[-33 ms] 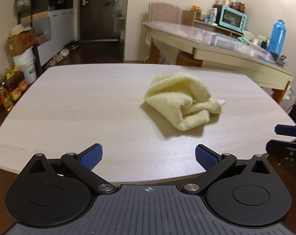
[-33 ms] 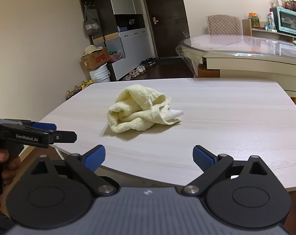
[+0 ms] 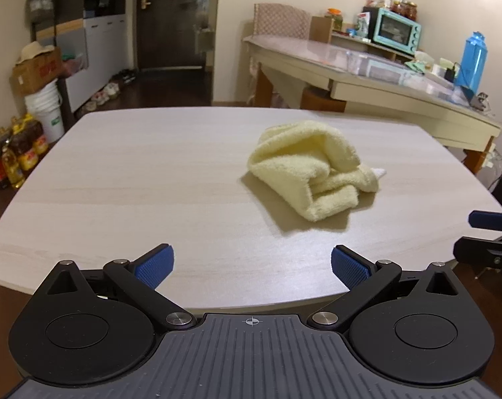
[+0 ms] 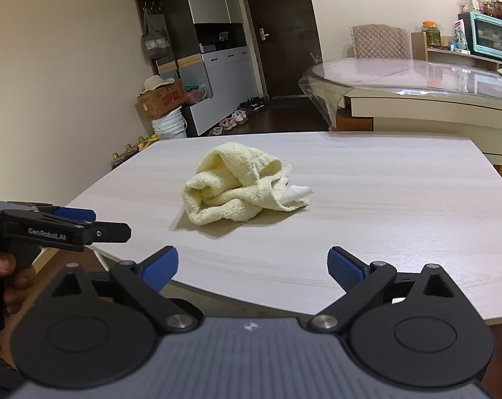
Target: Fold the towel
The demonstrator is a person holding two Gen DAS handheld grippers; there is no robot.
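The crumpled yellow towel [image 3: 312, 169] lies on the bench [image 3: 134, 179] ahead of the left gripper [image 3: 252, 264], nearer its right finger; fingers spread, empty. From the right gripper [image 4: 252, 264] it sits ahead, toward the left finger; fingers likewise apart.

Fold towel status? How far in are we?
Nothing folded: the yellow towel lies crumpled in a heap on the wooden table. Nothing in hand: left gripper and right gripper are both open, empty, at the table's near edge, short of the towel. Left: grasp, spread flat, fold.
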